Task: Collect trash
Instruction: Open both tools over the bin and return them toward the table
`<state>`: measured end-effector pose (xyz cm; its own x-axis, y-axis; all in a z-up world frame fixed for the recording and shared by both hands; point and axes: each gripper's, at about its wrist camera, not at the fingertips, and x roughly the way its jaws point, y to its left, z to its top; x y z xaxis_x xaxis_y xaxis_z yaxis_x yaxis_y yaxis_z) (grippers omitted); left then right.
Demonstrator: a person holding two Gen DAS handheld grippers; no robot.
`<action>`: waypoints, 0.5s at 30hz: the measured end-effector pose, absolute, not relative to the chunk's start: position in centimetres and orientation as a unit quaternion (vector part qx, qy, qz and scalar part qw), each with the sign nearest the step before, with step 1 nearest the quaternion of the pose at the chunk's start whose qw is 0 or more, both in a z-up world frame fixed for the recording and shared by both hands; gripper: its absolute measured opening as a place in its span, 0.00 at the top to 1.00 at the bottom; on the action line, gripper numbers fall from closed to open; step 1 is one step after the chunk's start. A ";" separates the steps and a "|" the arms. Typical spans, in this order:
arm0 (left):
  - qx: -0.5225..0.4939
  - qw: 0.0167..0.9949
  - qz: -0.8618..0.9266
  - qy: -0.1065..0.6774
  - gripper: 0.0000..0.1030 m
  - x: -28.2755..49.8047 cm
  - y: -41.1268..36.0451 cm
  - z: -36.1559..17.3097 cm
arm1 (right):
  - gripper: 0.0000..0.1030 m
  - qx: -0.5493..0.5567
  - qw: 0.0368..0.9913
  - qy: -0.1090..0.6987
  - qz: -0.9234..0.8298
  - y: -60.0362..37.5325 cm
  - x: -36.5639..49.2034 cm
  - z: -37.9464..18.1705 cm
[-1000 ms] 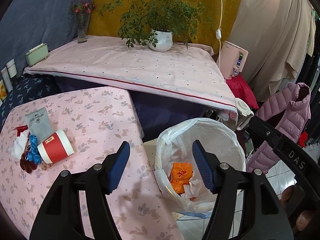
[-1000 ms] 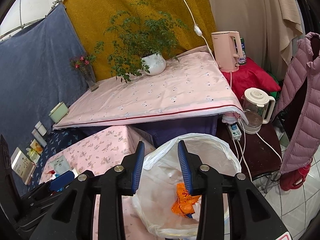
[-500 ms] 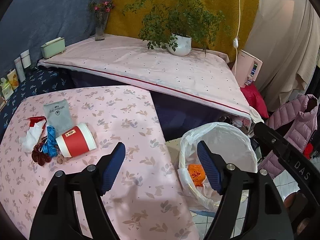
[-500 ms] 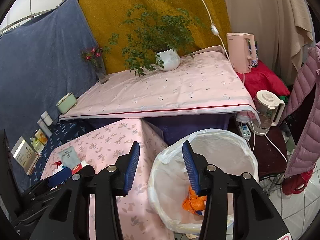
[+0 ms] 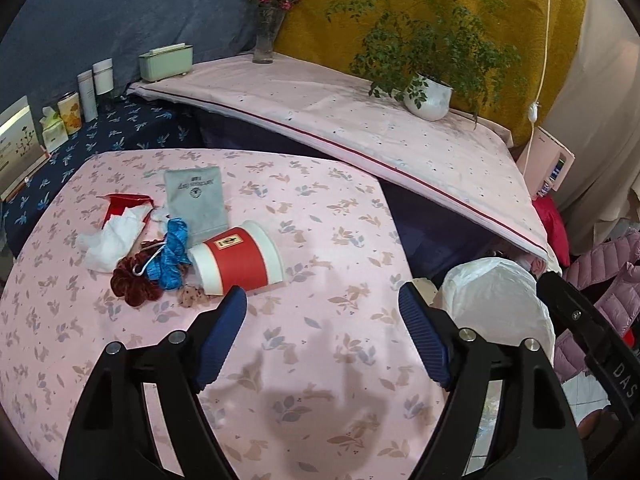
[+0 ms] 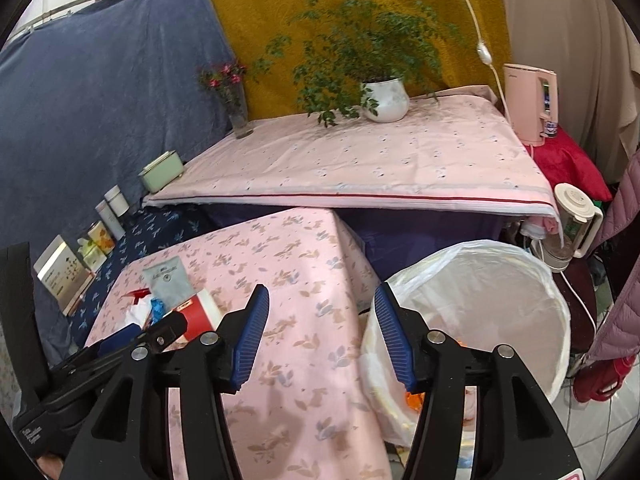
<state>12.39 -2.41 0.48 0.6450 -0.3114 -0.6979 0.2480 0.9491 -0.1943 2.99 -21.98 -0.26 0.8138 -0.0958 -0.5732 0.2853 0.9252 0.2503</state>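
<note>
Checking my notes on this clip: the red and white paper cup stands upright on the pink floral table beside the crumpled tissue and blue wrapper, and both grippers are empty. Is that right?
Not quite. The red and white paper cup lies on its side, as the left wrist view shows. The rest holds: it is on the pink floral table by the crumpled tissue and blue wrapper, and the left gripper and right gripper are empty.

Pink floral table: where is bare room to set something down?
The pink floral table is bare between the red paper cup and its edge by the lined bin. The cup's far side is crowded: gray pouch, white tissue, blue wrapper.
</note>
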 end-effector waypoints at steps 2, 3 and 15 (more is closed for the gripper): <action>-0.046 0.907 -0.143 0.394 0.28 12.7 -1.0 0.1 | 0.48 0.160 0.938 0.294 -0.093 -20.9 3.5 -0.5; -0.047 0.907 -0.137 0.395 0.28 12.9 -0.4 0.0 | 0.48 0.158 0.938 0.296 -0.090 -20.5 3.7 -0.7; -0.078 0.909 -0.062 0.406 0.28 14.7 7.7 -2.1 | 0.48 0.121 0.935 0.329 -0.046 -14.0 6.8 -2.2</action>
